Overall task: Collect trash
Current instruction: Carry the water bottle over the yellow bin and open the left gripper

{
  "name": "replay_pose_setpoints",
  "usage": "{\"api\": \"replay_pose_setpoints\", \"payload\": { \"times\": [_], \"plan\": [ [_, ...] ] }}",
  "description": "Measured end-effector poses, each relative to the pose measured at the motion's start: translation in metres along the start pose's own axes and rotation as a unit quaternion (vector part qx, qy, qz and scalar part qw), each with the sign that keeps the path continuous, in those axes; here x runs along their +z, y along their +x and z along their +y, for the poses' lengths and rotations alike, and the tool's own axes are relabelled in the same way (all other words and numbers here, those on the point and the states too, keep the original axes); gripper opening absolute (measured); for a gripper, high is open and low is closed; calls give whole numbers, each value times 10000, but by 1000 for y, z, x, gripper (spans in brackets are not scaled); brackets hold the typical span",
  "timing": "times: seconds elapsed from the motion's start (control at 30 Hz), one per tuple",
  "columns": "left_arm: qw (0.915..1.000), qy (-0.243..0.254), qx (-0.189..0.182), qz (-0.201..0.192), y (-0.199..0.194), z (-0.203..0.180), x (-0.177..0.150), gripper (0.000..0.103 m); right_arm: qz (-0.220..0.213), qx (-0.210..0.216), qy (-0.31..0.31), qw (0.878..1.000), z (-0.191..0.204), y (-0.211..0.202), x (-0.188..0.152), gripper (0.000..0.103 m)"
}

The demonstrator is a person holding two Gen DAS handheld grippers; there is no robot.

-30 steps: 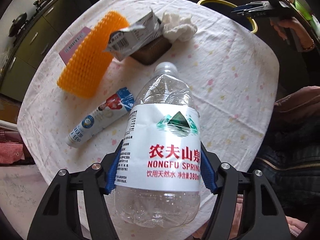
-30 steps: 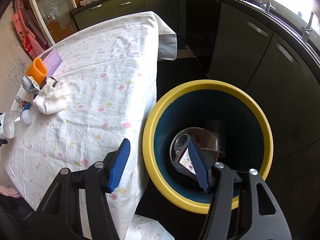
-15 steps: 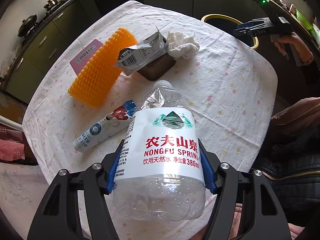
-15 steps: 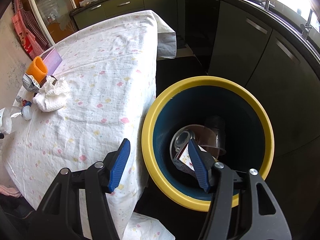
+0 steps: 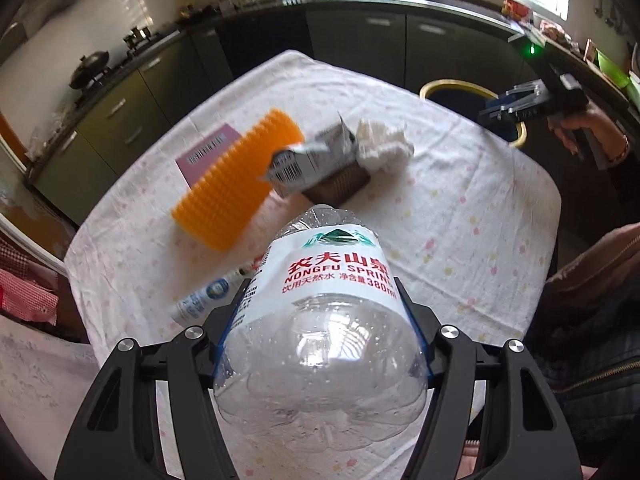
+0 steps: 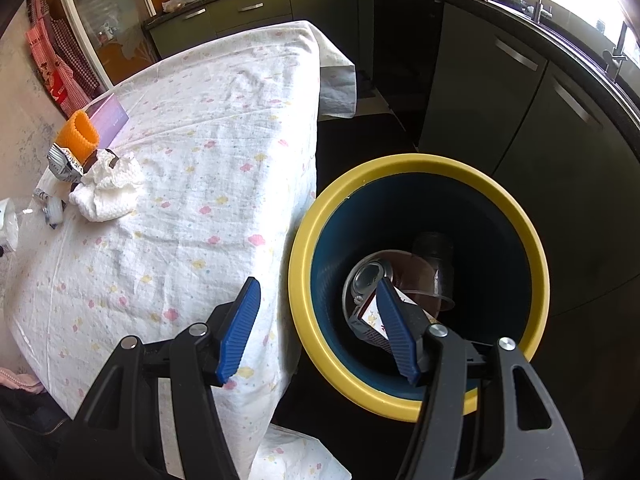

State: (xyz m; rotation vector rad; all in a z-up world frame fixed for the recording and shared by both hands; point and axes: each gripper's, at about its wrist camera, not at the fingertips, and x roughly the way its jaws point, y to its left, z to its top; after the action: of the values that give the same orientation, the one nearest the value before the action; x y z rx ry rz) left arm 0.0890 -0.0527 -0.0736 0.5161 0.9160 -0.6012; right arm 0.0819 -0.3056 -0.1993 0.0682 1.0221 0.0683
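My left gripper (image 5: 322,304) is shut on a clear, empty water bottle (image 5: 328,272) with a white and red label. It holds the bottle above the near edge of the table, base toward the camera. On the flowered tablecloth (image 5: 460,216) lie an orange mesh sleeve (image 5: 236,176), a crushed carton (image 5: 308,164), a white tissue wad (image 5: 382,144) and a small tube (image 5: 204,296). My right gripper (image 6: 316,292) is open with nothing between its fingers. It hangs over the gap between the table edge and the yellow-rimmed blue bin (image 6: 400,164).
The bin holds a can (image 6: 368,276), a clear cup (image 6: 436,268) and a small carton (image 6: 370,322). A pink card (image 5: 204,152) lies under the orange sleeve. Dark kitchen cabinets (image 6: 500,92) ring the table and bin. A person's dark jacket (image 5: 592,320) is at the right.
My left gripper has tipped upward with the bottle, whose base now faces the camera, and more of the kitchen shows. The right gripper has stayed over the bin.
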Motion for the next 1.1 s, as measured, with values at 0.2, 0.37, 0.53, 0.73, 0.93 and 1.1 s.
{"api": "replay_pose_setpoints", "payload": {
  "times": [0.2,0.37,0.53,0.73,0.93,1.1],
  "plan": [
    [9994,-53,146,-304,-11,1,5,65,5,11,8,10000,-1,-1,-3,57],
    [9990,100,187,-404,-20,-5,15,65,-62,-11,48,10000,-6,-8,-4,57],
    [9977,382,40,-560,-30,-20,39,65,-180,-60,148,9997,-16,-19,-10,57],
    [9926,729,-555,-792,-23,-52,89,65,-323,-204,401,9985,-43,-36,-24,57],
    [9799,1237,-1288,-893,21,-113,158,65,-450,-401,871,9944,-87,-55,-51,57],
    [9715,1457,-1720,-730,72,-167,215,65,-462,-517,1192,9904,-113,-63,-71,57]
  ]
}}
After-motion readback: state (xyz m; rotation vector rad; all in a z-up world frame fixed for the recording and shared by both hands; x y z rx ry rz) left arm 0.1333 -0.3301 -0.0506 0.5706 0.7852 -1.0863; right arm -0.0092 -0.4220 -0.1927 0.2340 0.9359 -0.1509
